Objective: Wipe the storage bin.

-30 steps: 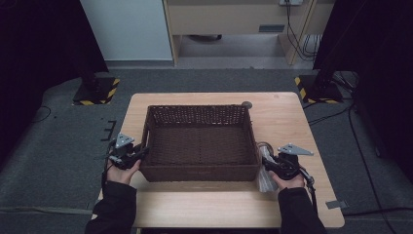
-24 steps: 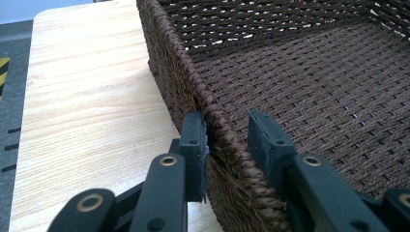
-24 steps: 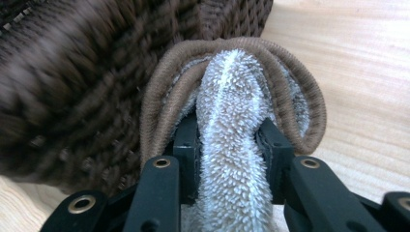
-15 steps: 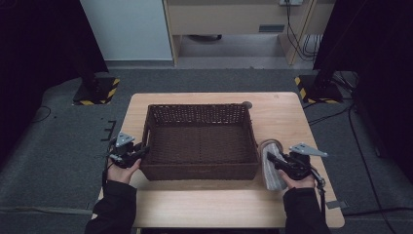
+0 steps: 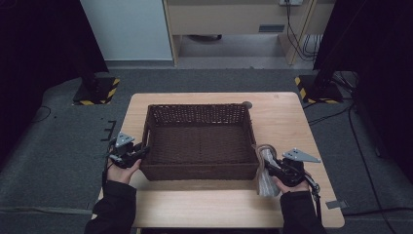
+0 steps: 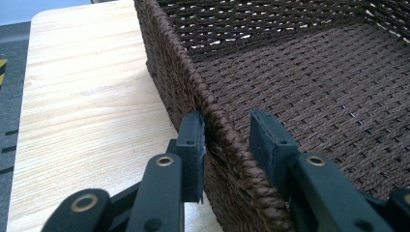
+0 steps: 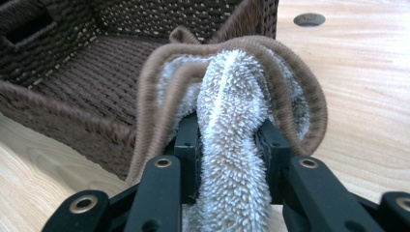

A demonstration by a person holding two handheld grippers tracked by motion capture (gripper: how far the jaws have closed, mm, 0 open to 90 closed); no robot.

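A dark brown woven basket (image 5: 199,171) stands in the middle of the wooden table (image 5: 287,117). My left gripper (image 5: 141,153) straddles the basket's left wall (image 6: 169,63) near the front corner. Its jaws have just been opening: the outer pad (image 6: 193,145) lies against the wall, while the inner pad (image 6: 268,145) stands clear of it. My right gripper (image 5: 269,168) is shut on a fluffy grey cloth with brown trim (image 7: 232,87). This cloth (image 5: 265,183) hangs beside the basket's front right corner (image 7: 72,72), just outside it.
A round grommet hole (image 5: 247,105) sits in the tabletop behind the basket's back right corner. Bare wood runs along the table's right side and front edge. Dark stands with yellow-black feet (image 5: 95,92) flank the table on the floor.
My right hand has shifted a little and risen slightly with the cloth, staying by the basket's front right corner. The left hand has kept its place at the left wall.
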